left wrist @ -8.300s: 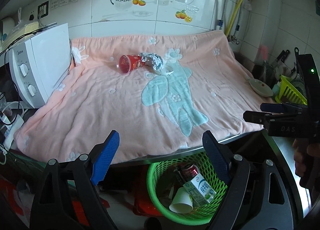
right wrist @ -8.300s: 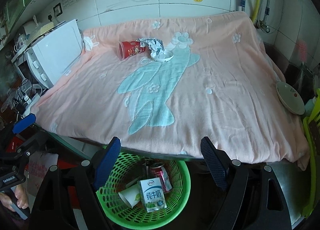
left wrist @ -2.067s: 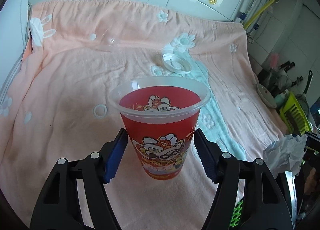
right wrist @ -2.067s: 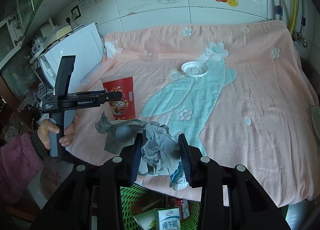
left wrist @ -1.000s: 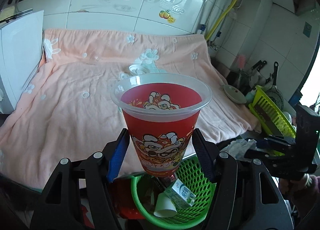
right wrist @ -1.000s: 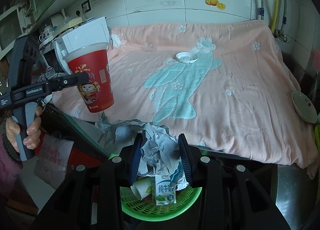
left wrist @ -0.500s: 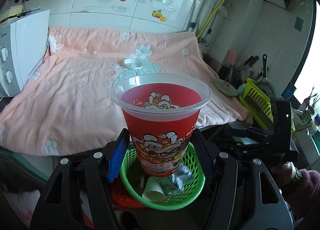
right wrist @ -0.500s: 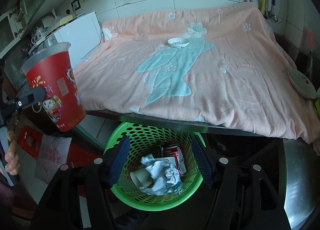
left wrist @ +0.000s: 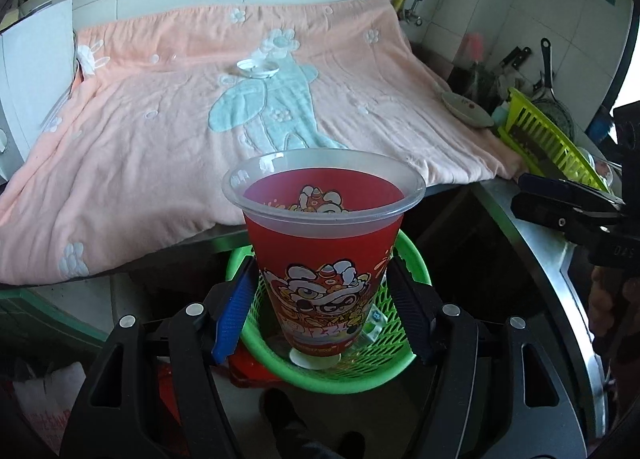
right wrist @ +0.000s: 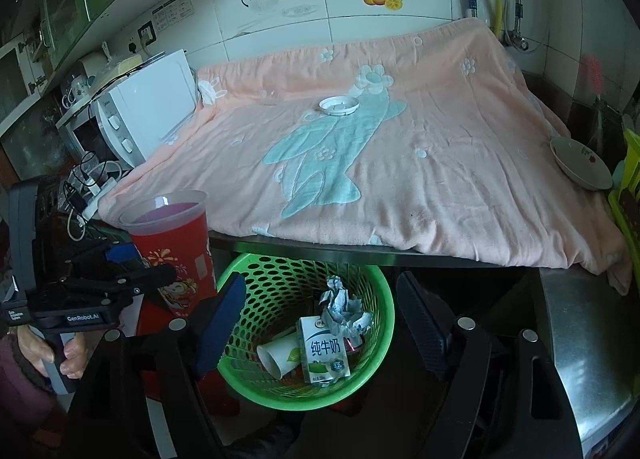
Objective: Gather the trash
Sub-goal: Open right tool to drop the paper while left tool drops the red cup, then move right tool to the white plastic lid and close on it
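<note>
My left gripper (left wrist: 322,315) is shut on a red cartoon-print plastic cup (left wrist: 324,255) and holds it upright over the green mesh basket (left wrist: 412,255). In the right wrist view the cup (right wrist: 172,247) hangs just left of the basket (right wrist: 376,363). My right gripper (right wrist: 320,323) is open and empty above the basket. Inside lie crumpled grey paper (right wrist: 344,309), a milk carton (right wrist: 324,349) and a paper cup (right wrist: 278,357). A white plastic lid (right wrist: 338,104) lies on the pink towel (right wrist: 440,179); it also shows in the left wrist view (left wrist: 256,68).
A white microwave (right wrist: 140,115) stands at the towel's left edge. A bowl (right wrist: 580,165) and a yellow-green dish rack (left wrist: 548,139) sit to the right. The steel counter edge (right wrist: 580,323) runs on the right of the basket. Cables lie by the microwave.
My left gripper carried the cup lower and over the basket. My right gripper let go of the crumpled paper about half a second ago; it lies in the basket, and the jaws stay open.
</note>
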